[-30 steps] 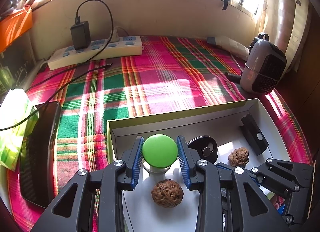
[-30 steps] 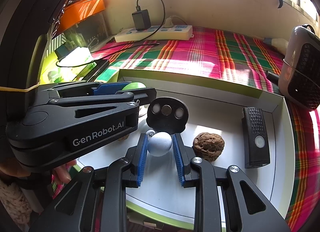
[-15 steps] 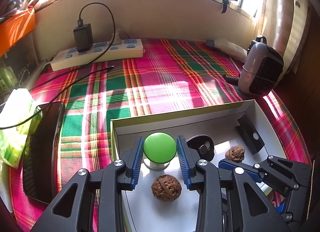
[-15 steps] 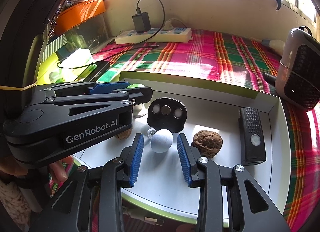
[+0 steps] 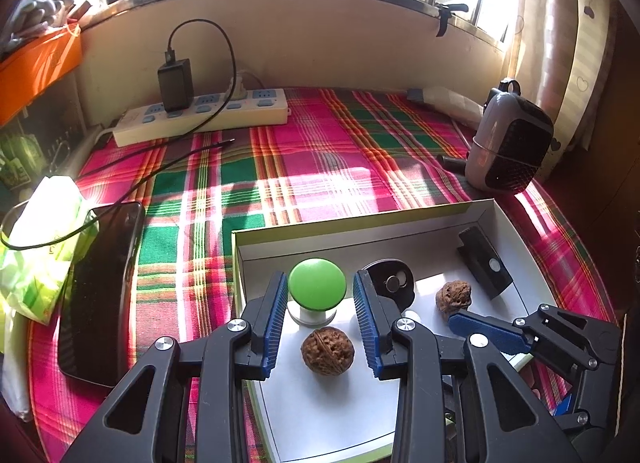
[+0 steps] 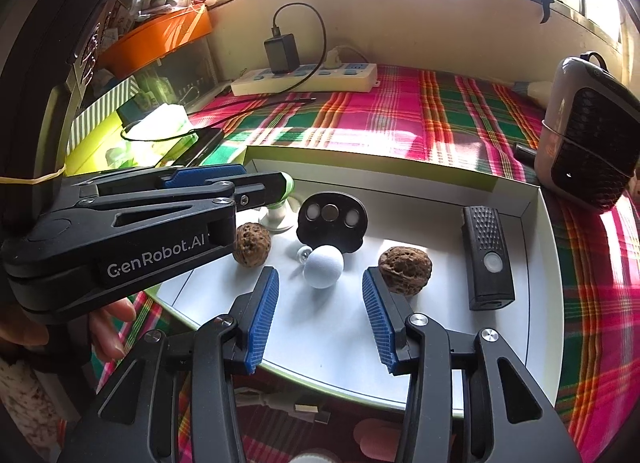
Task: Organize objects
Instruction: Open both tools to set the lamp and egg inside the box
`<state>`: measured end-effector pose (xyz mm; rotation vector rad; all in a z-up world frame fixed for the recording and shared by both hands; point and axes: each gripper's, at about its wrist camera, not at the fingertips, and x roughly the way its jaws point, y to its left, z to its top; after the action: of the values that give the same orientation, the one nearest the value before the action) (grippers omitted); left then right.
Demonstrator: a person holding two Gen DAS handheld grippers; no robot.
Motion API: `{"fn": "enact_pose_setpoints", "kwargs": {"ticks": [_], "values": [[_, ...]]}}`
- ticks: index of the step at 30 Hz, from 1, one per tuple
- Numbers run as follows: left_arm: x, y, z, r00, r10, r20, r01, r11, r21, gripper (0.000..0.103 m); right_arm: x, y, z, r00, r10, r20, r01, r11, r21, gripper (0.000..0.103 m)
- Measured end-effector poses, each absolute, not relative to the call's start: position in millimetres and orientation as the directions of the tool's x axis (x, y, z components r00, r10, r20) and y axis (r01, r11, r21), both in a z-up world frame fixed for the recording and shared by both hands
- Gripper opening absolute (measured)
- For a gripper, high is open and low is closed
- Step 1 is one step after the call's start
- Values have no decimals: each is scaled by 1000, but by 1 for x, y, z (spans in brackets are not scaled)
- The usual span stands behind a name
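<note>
A shallow white box (image 6: 540,303) with a green rim lies on the plaid cloth. In it are a white ball (image 6: 323,266), two walnuts (image 6: 405,270) (image 6: 252,249), a black disc (image 6: 332,219) with three round insets, a black remote (image 6: 486,257) and a green-capped knob (image 5: 317,289) on a white base. My right gripper (image 6: 320,277) is opening, with its pads clear of the ball lying between the fingertips. My left gripper (image 5: 320,279) is open around the green cap, with a small gap at each pad. A walnut (image 5: 327,350) lies between its fingers.
A power strip (image 5: 200,115) with a black charger lies along the back wall. A black phone (image 5: 100,295) and a green packet (image 5: 40,247) lie left of the box. A grey heater (image 5: 508,151) stands to its right. A person's fingers (image 6: 112,327) show under the left gripper.
My right gripper has opened and let go of the white ball, which now rests on the box floor. The left gripper has drawn back slightly from the green knob.
</note>
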<state>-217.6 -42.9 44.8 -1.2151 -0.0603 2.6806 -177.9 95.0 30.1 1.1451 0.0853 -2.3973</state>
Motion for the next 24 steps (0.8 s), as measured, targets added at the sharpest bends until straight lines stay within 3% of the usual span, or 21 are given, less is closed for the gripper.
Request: {"fn": "enact_pose_setpoints", "kwargs": {"ticks": [24], "values": [[-155,-74,57,-679,195,-708,-135,-981,-141,32,-137,115,44,-574,-397,-716,438,-888,141,45]]}}
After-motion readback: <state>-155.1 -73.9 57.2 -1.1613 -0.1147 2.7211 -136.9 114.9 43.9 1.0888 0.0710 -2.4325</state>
